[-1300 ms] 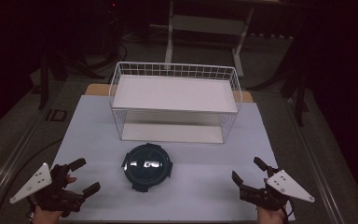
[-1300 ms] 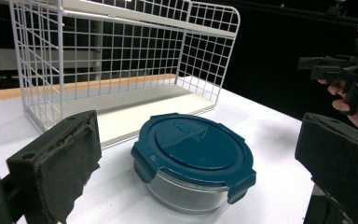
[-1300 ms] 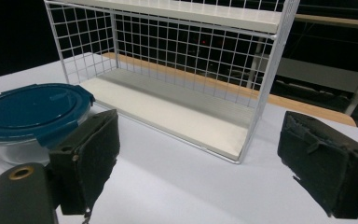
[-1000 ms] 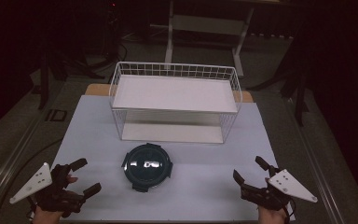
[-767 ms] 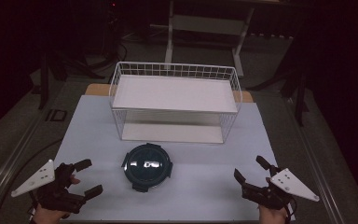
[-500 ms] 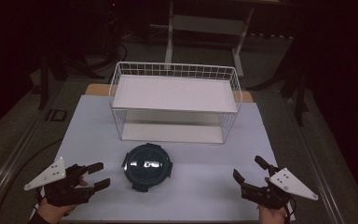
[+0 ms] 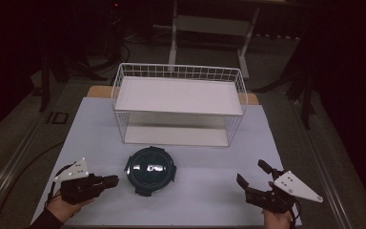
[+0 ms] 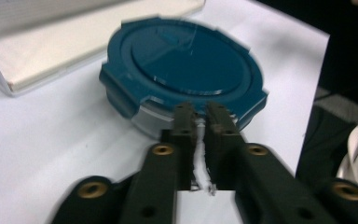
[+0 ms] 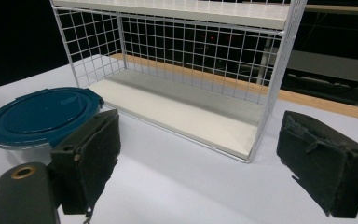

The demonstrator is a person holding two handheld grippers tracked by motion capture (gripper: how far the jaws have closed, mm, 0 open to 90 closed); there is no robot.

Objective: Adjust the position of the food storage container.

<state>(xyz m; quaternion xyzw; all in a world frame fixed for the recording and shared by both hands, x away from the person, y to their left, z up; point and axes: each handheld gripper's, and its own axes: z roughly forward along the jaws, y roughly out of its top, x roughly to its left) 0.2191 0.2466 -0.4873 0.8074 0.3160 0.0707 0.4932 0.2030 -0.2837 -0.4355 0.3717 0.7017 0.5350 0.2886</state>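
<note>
A round container with a dark blue clip lid (image 7: 149, 169) sits on the white table in front of a white wire shelf rack (image 7: 179, 102). My left gripper (image 7: 113, 181) lies low at the container's left, jaws shut with nothing between them, tips close to its rim. In the left gripper view the container (image 8: 182, 74) sits just beyond the closed fingertips (image 8: 185, 114). My right gripper (image 7: 251, 174) rests at the front right, open wide and empty. In the right gripper view the container (image 9: 39, 115) is at the left and the rack (image 9: 182, 79) ahead.
The rack has a white upper shelf (image 7: 178, 94) and a lower board (image 7: 176, 135). A wooden table edge (image 7: 252, 98) shows behind the rack. Dark floor with stands and cables surrounds the table (image 7: 205, 191).
My left gripper has turned toward the container, slid right and shut its jaws. The right gripper has stayed nearly still and open.
</note>
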